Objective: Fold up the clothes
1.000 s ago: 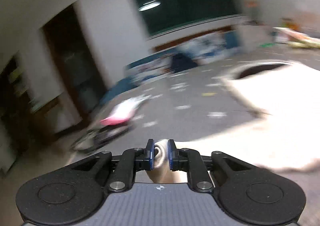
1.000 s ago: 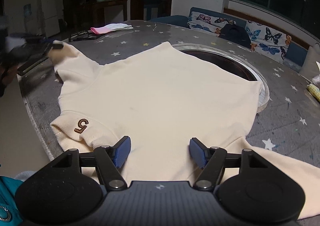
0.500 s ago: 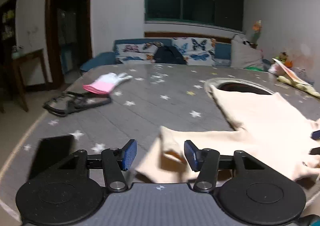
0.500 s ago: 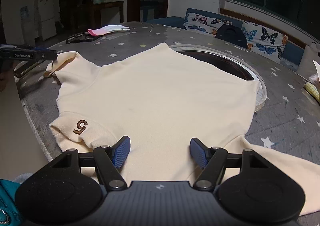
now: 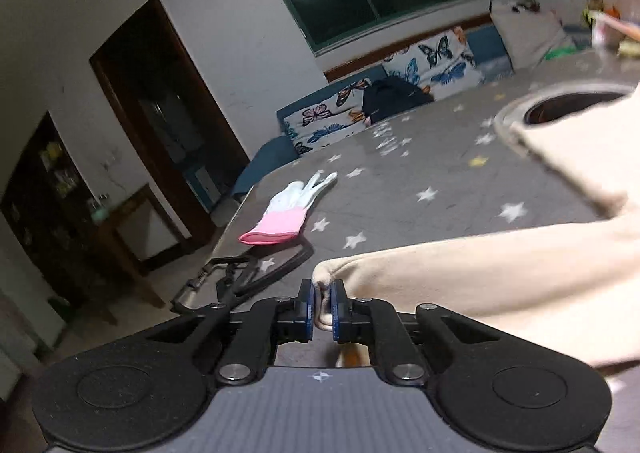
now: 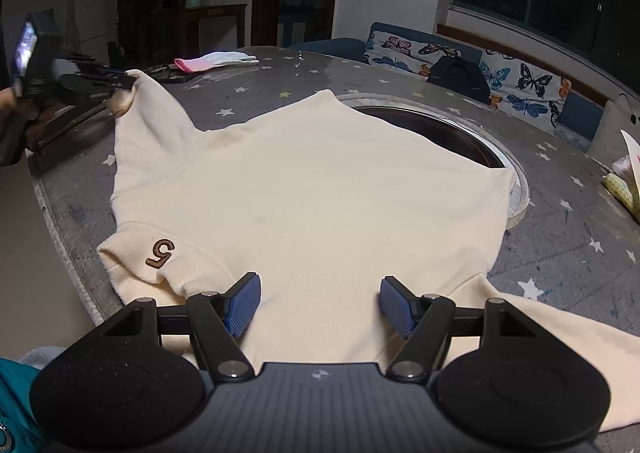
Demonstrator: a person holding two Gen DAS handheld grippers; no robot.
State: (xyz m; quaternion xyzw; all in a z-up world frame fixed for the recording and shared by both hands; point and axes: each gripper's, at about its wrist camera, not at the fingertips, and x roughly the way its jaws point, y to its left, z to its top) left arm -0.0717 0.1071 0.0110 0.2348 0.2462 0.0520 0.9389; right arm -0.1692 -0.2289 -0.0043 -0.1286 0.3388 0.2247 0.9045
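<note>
Your cream sweatshirt [image 6: 304, 189] lies spread flat on the star-patterned desk [image 6: 256, 89], its far edge reaching over the round opening [image 6: 436, 129] in the desk's middle. Your left gripper [image 5: 321, 309] has its jaws pressed together on the cuff of the sleeve [image 5: 480, 285], and the right wrist view shows that sleeve end lifted off the desk at the garment's far left corner. Your right gripper [image 6: 320, 303] hovers over the near edge with its jaws spread wide, gripping nothing.

This looks like the first fold: the sleeve is picked up but not yet laid across the body. Next, you will likely need to carry the cuff inward over the torso, keeping the sleeve taut enough not to bunch, and set it down flat. Your right gripper could pin the near edge, beside the folded-over patch marked "5" [image 6: 160, 253], so the body does not slide.
</note>
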